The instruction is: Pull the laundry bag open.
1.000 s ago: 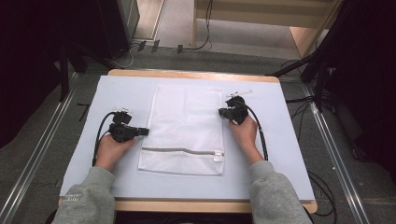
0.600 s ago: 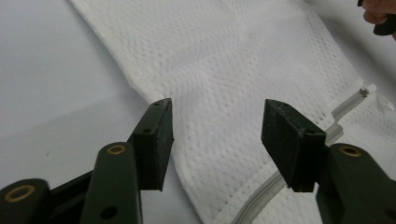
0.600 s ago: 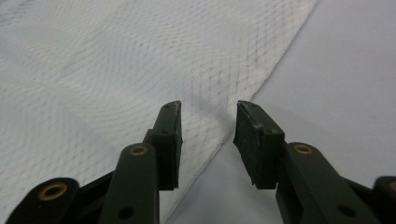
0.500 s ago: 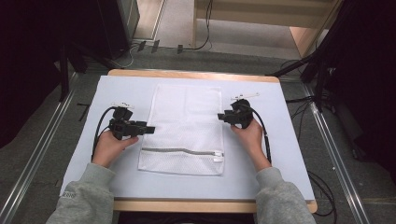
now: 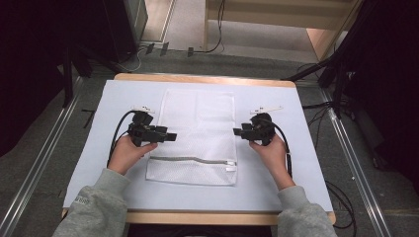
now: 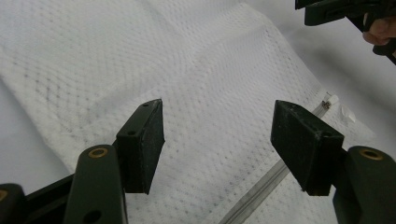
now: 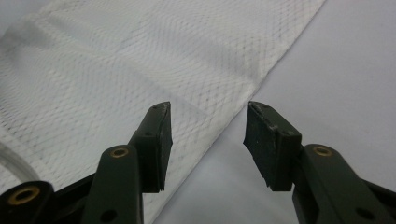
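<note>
A white mesh laundry bag (image 5: 197, 126) lies flat in the middle of the table, its grey zipper (image 5: 192, 159) across the near end. My left gripper (image 5: 170, 137) hovers at the bag's left edge, pointing right. In the left gripper view the left gripper (image 6: 217, 140) is open over the mesh (image 6: 210, 70), with the zipper (image 6: 254, 198) below it. My right gripper (image 5: 238, 132) sits at the bag's right edge, pointing left. In its own view the right gripper (image 7: 208, 140) is open above the bag's edge (image 7: 116, 60). Both pairs of jaws have just been opening, with nothing between them.
A pale mat (image 5: 118, 98) covers the wooden table (image 5: 202, 79). Cables (image 5: 346, 197) trail from the grippers and across the floor. Metal rails (image 5: 44, 163) run along both sides. Dark equipment stands at the far left and right.
Both grippers' jaws have opened and lifted slightly. The right hand has drawn back toward the near side; the left has shifted a little to the right. The bag lies still.
</note>
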